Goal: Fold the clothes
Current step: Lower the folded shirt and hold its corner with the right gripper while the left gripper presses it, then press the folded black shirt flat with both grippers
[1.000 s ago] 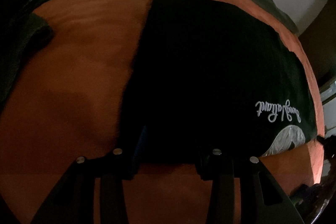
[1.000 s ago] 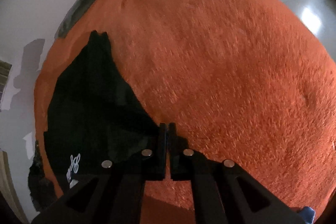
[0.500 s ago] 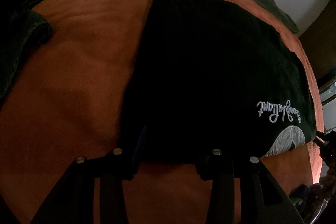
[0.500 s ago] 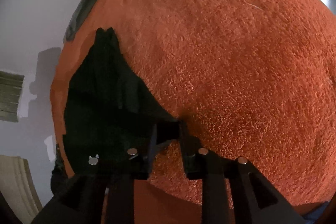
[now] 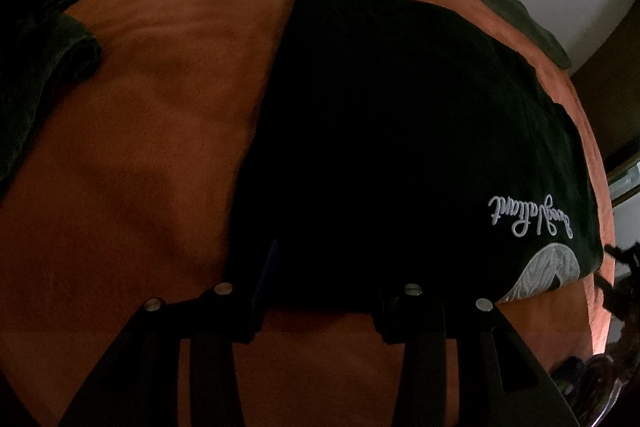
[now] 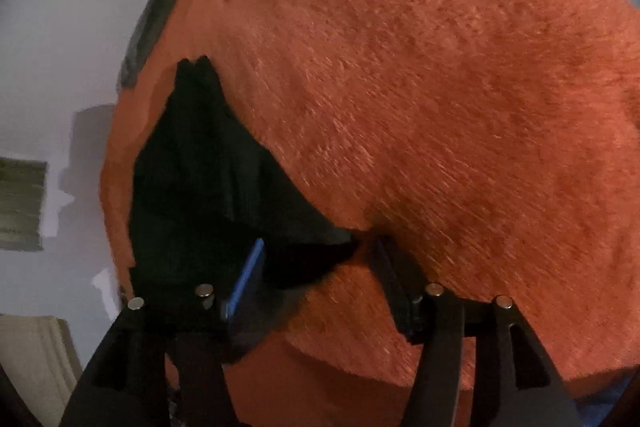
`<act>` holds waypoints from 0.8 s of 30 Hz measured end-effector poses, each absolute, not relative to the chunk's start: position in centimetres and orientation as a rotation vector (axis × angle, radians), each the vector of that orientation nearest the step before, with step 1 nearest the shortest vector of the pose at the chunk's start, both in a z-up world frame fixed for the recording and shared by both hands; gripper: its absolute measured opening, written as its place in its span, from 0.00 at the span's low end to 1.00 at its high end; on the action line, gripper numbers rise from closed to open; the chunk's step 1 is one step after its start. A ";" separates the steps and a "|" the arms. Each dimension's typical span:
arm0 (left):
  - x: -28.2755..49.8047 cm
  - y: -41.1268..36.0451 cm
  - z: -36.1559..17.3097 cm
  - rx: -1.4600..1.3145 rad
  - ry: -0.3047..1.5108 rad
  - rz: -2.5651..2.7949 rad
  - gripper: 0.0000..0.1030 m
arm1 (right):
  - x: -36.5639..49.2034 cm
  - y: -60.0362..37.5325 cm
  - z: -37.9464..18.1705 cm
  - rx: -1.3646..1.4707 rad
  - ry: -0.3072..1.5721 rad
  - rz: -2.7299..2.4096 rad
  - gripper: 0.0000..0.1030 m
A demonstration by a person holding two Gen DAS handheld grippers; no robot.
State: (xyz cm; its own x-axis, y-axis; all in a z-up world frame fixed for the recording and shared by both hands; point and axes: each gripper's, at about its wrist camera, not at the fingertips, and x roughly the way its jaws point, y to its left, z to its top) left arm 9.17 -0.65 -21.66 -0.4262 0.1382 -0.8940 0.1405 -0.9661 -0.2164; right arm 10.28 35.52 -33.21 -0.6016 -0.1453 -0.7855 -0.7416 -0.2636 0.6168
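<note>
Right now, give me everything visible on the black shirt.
The black shirt is dark, soft-looking fabric lying mostly flat on the orange blanket, folded into a rough rectangle with one pointed corner at its far end. White script lettering and part of a pale graphic sit near its right near corner in the left wrist view. Its near edge lies between the left gripper fingers. In the right wrist view one near corner lies between the right gripper fingers, which have just been opening and do not press it.

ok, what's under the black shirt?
The black shirt lies flat on an orange blanket, which shows on all sides of it. Whatever sits beneath the cloth itself is covered, and nothing bulges to suggest an object there.
</note>
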 end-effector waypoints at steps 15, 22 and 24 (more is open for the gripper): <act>9.4 -1.3 -22.1 1.644 0.434 -2.622 0.42 | 12.8 36.0 -32.6 -1.057 1.550 1.943 0.06; 6.3 0.5 -22.5 1.584 0.422 -2.585 0.42 | 14.3 36.7 -32.4 -0.990 1.584 1.951 0.11; 6.2 -0.9 -22.9 1.575 0.437 -2.539 0.43 | 14.0 36.8 -31.2 -0.981 1.494 1.957 0.11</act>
